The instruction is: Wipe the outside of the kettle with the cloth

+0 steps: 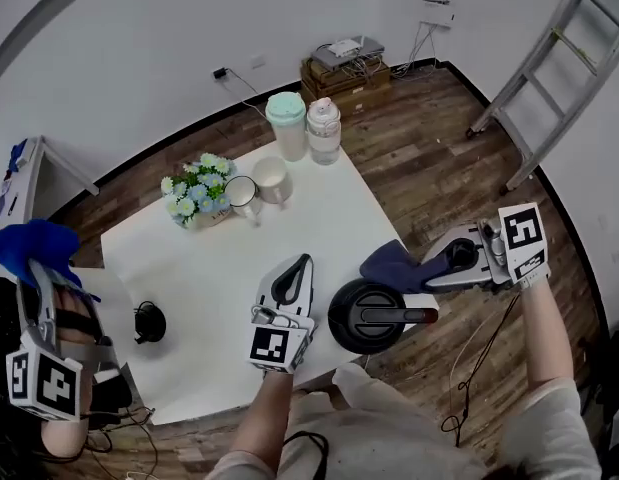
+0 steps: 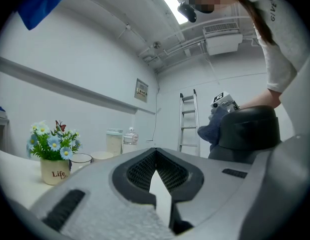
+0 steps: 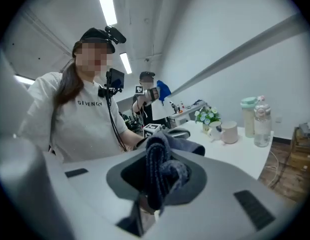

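Dark blue cloth [image 1: 391, 265] sits bunched between the jaws of my right gripper [image 1: 436, 268], which is clamped firmly on it; a thick fold runs straight up the gap in the right gripper view. It looks soft and limp, so I expect it to drape and drag rather than push. A short grip near the wad should give me a firmer wiping pad.

Just past the cloth is the black kettle [image 1: 374, 318], standing on the near right corner of the white desk [image 1: 189, 268]. The cloth lies close against its far side, but I cannot tell whether it touches.

My left gripper [image 1: 297, 268] rests just to the kettle's left, with its jaws closed together on nothing.

I judge the kettle hard and smooth-walled, probably light if empty, so a sideways wipe could slide it toward the desk edge. The handle [image 1: 394, 316] across its top looks like the sensible place to steady it with the left gripper.

Farther back stand a pot of flowers [image 1: 194, 198], two mugs [image 1: 259, 188] and two jars [image 1: 304, 128], well apart from the work.
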`<action>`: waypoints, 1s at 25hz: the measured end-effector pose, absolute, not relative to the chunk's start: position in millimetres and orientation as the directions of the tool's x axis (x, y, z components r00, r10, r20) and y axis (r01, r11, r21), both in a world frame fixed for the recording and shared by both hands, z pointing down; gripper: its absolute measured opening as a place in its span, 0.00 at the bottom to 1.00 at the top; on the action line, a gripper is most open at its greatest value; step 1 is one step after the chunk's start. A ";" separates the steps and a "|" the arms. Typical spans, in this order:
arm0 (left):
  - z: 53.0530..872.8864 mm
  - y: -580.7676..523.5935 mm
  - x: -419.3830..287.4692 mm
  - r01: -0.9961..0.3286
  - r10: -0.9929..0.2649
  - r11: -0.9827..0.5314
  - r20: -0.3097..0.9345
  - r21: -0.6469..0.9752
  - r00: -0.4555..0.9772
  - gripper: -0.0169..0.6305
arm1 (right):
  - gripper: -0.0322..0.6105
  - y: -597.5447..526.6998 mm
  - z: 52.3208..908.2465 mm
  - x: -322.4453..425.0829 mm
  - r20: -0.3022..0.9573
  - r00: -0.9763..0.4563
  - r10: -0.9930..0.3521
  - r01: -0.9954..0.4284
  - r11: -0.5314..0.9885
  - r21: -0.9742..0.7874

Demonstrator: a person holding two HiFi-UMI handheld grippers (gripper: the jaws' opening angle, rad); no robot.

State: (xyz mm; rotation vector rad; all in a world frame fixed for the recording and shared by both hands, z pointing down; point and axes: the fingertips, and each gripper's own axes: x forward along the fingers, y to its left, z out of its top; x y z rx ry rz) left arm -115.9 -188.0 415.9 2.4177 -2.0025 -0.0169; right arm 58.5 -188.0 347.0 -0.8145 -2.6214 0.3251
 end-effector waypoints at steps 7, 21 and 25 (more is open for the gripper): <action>415.0 -176.2 -108.1 -0.988 -0.988 -0.156 -0.003 0.021 0.156 0.04 | 0.13 -175.1 421.2 74.0 0.311 -0.735 0.603 0.423 0.766 -0.485; 423.3 -161.9 -101.6 -0.991 -0.992 -0.126 0.001 0.043 0.126 0.04 | 0.13 -176.0 523.4 84.6 0.373 -0.804 0.463 0.188 0.793 -0.580; 433.6 -157.3 -95.1 -0.989 -0.990 -0.142 0.018 0.037 0.142 0.04 | 0.13 -187.6 506.1 93.1 0.374 -0.868 0.326 0.113 0.864 -0.491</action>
